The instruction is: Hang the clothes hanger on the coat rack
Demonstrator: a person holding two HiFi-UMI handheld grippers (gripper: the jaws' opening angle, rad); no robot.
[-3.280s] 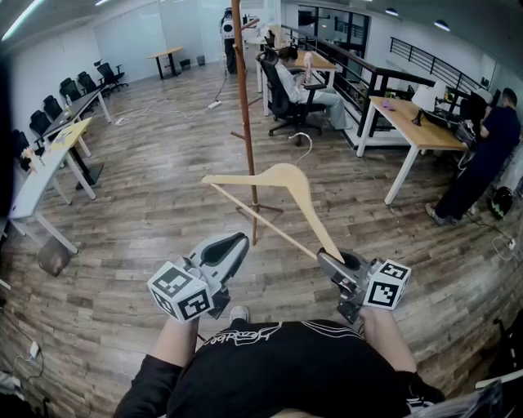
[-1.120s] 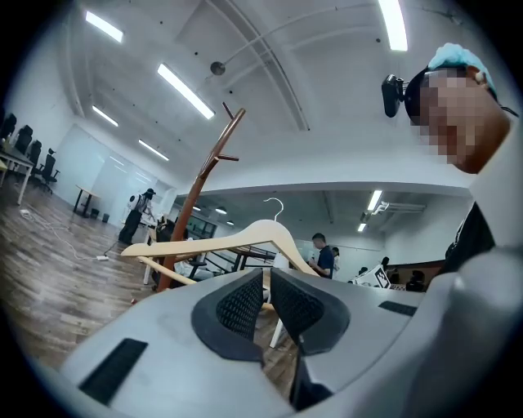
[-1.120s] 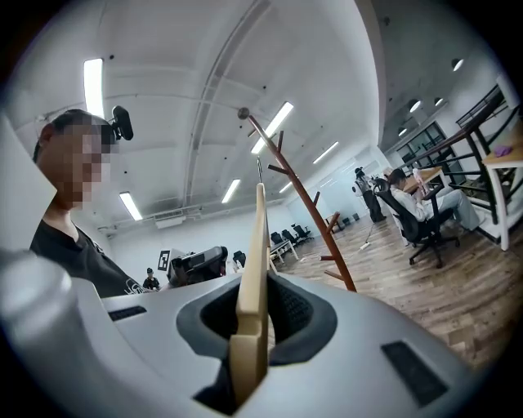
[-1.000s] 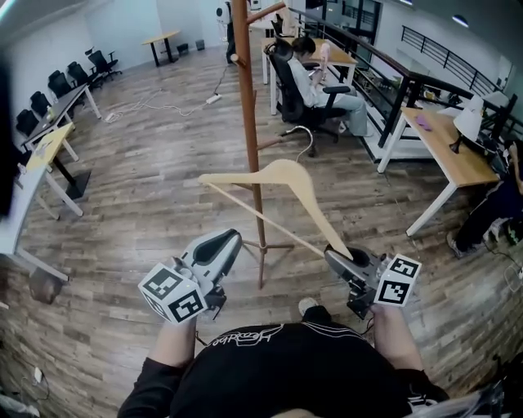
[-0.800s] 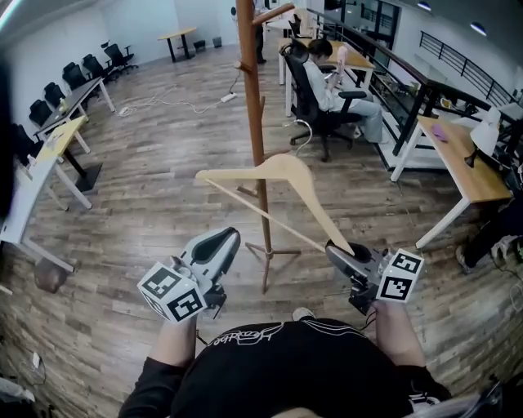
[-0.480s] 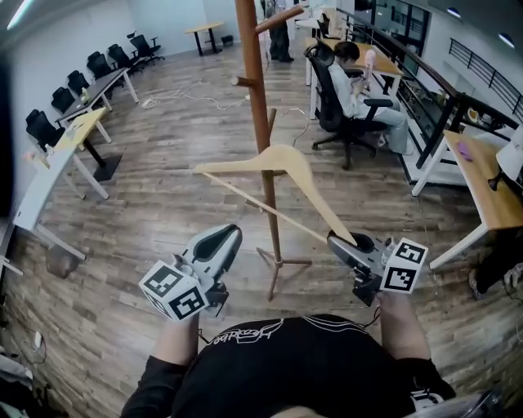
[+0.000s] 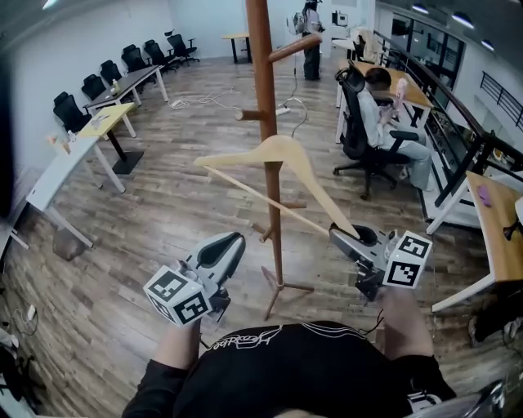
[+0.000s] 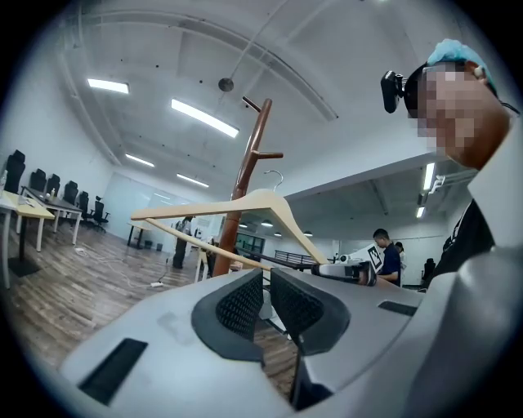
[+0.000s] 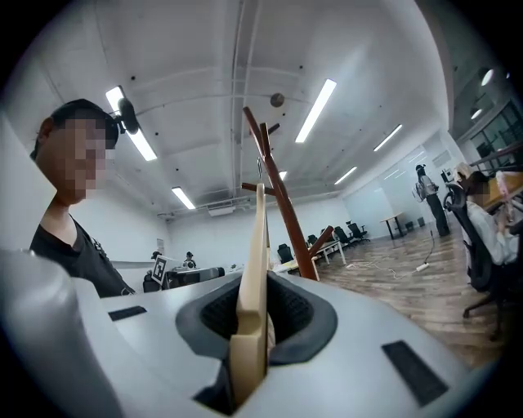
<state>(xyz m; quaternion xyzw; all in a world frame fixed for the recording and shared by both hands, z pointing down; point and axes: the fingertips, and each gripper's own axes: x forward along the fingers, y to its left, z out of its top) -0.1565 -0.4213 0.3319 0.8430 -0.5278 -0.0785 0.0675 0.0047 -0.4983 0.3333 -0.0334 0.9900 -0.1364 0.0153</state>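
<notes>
A light wooden clothes hanger (image 7: 282,151) with a metal hook (image 7: 301,114) hangs in the air, tilted, in front of the brown coat rack (image 7: 265,98). My right gripper (image 7: 343,235) is shut on the end of the hanger's right arm; in the right gripper view the wood (image 9: 257,245) stands on edge between the pads of that gripper (image 9: 253,326). My left gripper (image 7: 233,241) is lower left, apart from the hanger, jaws together and empty. The left gripper view shows the left gripper (image 8: 265,298), then the hanger (image 8: 245,204) and the rack (image 8: 245,163) behind it.
The rack's base legs (image 7: 282,287) stand on the wood floor just ahead of me. Desks (image 7: 73,163) and office chairs line the left. A seated person (image 7: 384,90) and more desks (image 7: 498,237) are at the right. Another person (image 7: 310,24) stands far back.
Both grippers and the hanger have moved closer to the coat rack and a little higher. The pole now looms larger just behind the hanger. The right gripper's hold is unchanged.
</notes>
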